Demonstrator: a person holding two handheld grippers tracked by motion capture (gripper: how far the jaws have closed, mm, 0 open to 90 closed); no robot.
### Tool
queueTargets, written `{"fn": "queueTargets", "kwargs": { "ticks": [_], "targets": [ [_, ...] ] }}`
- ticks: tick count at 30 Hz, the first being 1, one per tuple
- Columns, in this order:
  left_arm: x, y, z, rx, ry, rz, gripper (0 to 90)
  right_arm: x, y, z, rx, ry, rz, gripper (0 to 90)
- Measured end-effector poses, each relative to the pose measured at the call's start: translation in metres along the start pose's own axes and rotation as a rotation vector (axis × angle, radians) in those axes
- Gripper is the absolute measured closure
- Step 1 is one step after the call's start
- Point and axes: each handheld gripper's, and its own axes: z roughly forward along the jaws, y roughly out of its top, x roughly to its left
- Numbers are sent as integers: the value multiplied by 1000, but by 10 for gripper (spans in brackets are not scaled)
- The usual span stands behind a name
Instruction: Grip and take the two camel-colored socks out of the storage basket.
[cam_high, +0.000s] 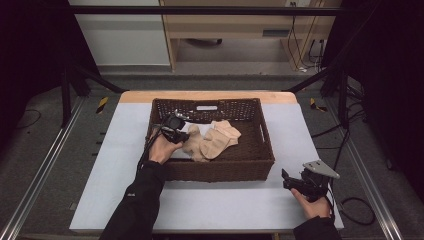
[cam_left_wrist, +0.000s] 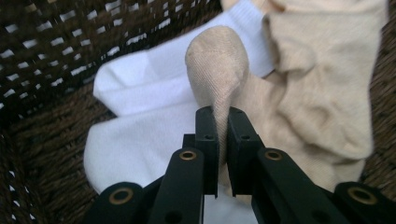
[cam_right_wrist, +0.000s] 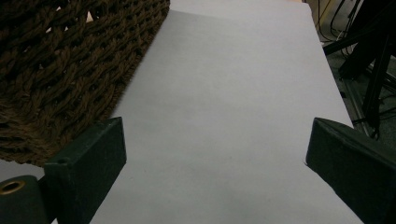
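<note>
Two socks lie together in the dark brown woven wicker basket (cam_high: 260, 150) at the centre of the high view: a beige knitted sock (cam_high: 216, 140) and, beneath and to its left, a white cotton sock (cam_high: 192, 131). The left gripper (cam_high: 181, 136), reaching in over the basket's left wall, is clenched on a raised fold of the beige sock; in the left gripper view (cam_left_wrist: 223, 140) the two black jaws stand almost together with a ridge of beige fabric (cam_left_wrist: 219, 65) pinched between them, rising to a rounded hump above the tips. The step in hand appears to be the pick-up of the beige sock from the basket. The next move probably calls for a straight lift high enough for the trailing cloth to clear the rim, and slow enough that the white sock (cam_left_wrist: 135, 126), which lies against and partly under the beige one, does not drag along.

In the high view the beige sock's long axis runs from lower left to upper right, its broader end toward the basket's upper right; which end is toe or cuff cannot be told.

The right gripper (cam_high: 286, 180) rests on the pale grey tabletop (cam_high: 225, 205) at the lower right of the high view, just outside the basket's near right corner. Its jaws are spread wide, holding nothing, with bare tabletop (cam_right_wrist: 224, 116) between them.
</note>
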Motion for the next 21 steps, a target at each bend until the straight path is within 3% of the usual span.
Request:
{"fn": "queueTargets", "kwargs": {
  "ticks": [6, 11, 18, 21],
  "targets": [
    [0, 2, -15, -140, -27, -14, 844, -1, 0, 1, 1, -3, 3, 52],
    [1, 4, -30, -269, -26, -56, 846, -2, 0, 1, 4, -4, 1, 52],
    [-9, 7, -63, -429, -26, -54, 846, -2, 0, 1, 4, -6, 6, 52],
    [-12, 8, -78, -474, -28, -50, 846, -2, 0, 1, 4, -7, 6, 52]
  ]
}}
